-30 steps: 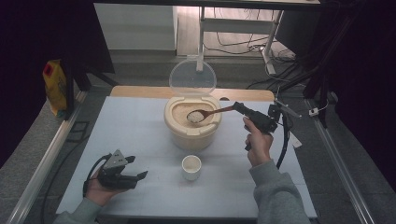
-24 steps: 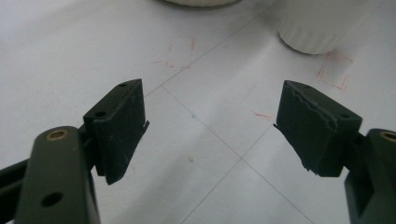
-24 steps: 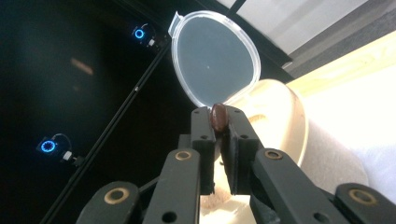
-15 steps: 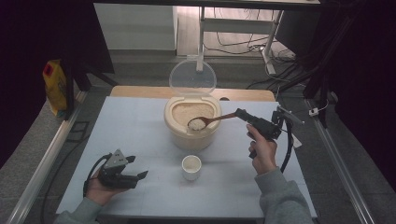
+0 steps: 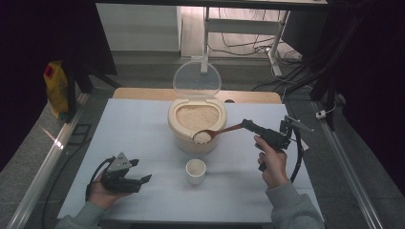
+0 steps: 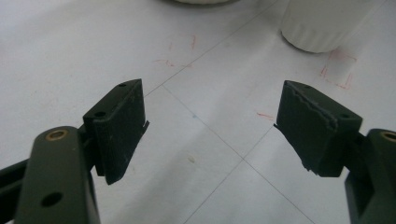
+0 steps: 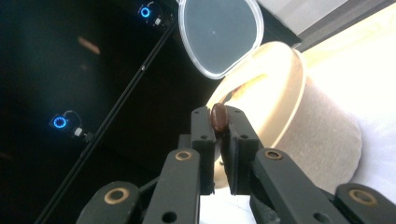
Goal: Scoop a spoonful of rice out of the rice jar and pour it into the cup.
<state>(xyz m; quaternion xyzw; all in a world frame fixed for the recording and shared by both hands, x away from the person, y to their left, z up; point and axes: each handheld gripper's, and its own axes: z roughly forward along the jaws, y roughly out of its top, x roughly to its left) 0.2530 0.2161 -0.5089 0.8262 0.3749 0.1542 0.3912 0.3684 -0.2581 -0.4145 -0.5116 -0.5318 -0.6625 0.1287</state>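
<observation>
The round cream plastic rice container (image 5: 197,125), its clear lid (image 5: 197,80) standing open at the far side, is sitting mid-table, and the brown wooden spoon (image 5: 216,134) is hovering over its near rim, above the small white ribbed cup (image 5: 196,171). The right gripper (image 5: 248,125) is clamping the handle's end tight, a stiff, light lever probably prone to tipping loose grains. The left gripper (image 5: 141,171) is resting wide open and empty, near left.

Yellow bag (image 5: 56,88), metal table frame (image 5: 239,28), floor cables (image 5: 279,83)
</observation>
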